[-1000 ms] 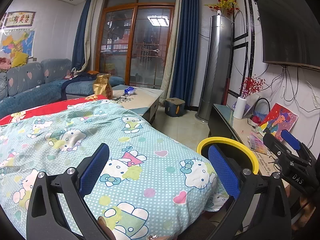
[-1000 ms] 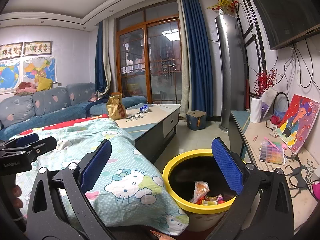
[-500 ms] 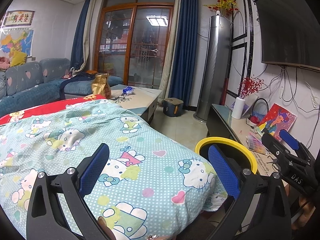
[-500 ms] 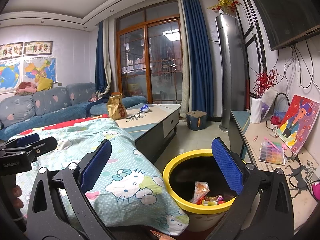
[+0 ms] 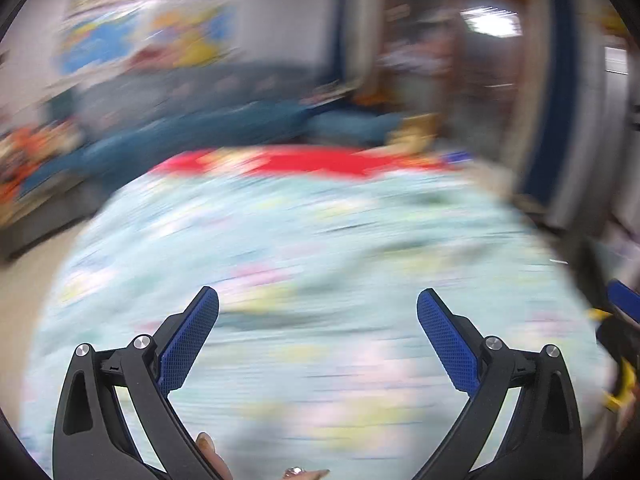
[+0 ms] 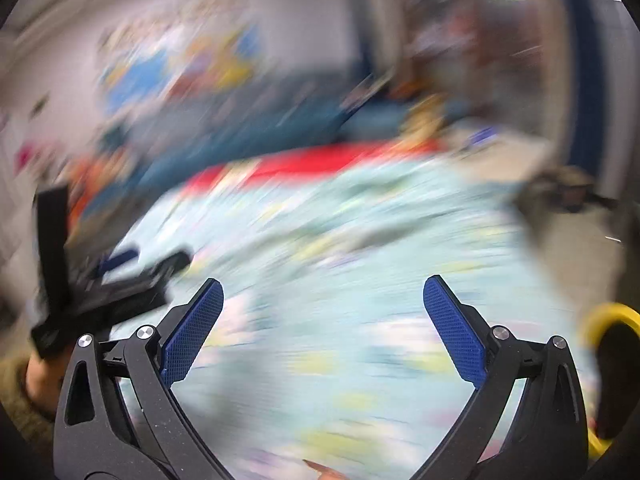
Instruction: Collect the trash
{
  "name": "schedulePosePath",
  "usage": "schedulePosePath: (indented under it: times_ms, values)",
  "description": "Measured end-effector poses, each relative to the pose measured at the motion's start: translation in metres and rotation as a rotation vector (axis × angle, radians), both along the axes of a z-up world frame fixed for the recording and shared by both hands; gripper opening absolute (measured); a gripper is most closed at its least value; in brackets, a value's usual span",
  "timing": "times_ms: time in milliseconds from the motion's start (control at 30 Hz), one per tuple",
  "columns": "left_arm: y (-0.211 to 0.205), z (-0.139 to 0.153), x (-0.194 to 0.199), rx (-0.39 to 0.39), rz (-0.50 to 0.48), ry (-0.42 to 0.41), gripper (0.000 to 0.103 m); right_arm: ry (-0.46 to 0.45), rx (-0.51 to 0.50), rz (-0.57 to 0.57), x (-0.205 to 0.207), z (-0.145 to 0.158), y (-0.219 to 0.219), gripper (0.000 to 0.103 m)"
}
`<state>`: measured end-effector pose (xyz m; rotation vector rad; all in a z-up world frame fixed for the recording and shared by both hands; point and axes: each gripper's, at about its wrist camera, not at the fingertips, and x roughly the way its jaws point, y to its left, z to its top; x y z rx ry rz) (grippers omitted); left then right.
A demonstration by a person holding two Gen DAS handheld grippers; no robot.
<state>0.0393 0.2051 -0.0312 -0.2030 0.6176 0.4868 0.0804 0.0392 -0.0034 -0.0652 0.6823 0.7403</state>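
Observation:
Both views are heavily motion-blurred. My left gripper (image 5: pixel 318 300) is open and empty over the pale blue patterned cover (image 5: pixel 320 248). My right gripper (image 6: pixel 323 288) is open and empty over the same cover (image 6: pixel 340 248). The yellow-rimmed trash bin (image 6: pixel 612 316) shows at the far right of the right wrist view, and a sliver of it (image 5: pixel 622 380) at the right edge of the left wrist view. The left gripper also shows in the right wrist view (image 6: pixel 120 276). No trash item can be made out.
A red cloth (image 5: pixel 304 162) lies at the far end of the cover, with a blue sofa (image 5: pixel 208 120) behind it. Wall maps (image 5: pixel 144 28) hang above. The glass door (image 5: pixel 460 60) and blue curtain (image 5: pixel 560 80) are at the right.
Both grippers have swung fast to the left. The bin has slid to the right edge and the sofa and wall maps now fill the view. Both grippers stay open.

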Motion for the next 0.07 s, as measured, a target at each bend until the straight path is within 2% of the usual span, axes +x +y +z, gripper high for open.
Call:
schedulePosePath:
  times_ms: [33,67]
  values:
    - [0.034,-0.011,-0.005,-0.005,0.096,0.057,0.097,0.044,-0.021,0.061,0.004,-0.007,0.029,0.092]
    - [0.058,-0.020,-0.010,-0.015,0.163,0.092,0.097,0.112,-0.057,0.153,0.008,-0.022,0.077,0.092]
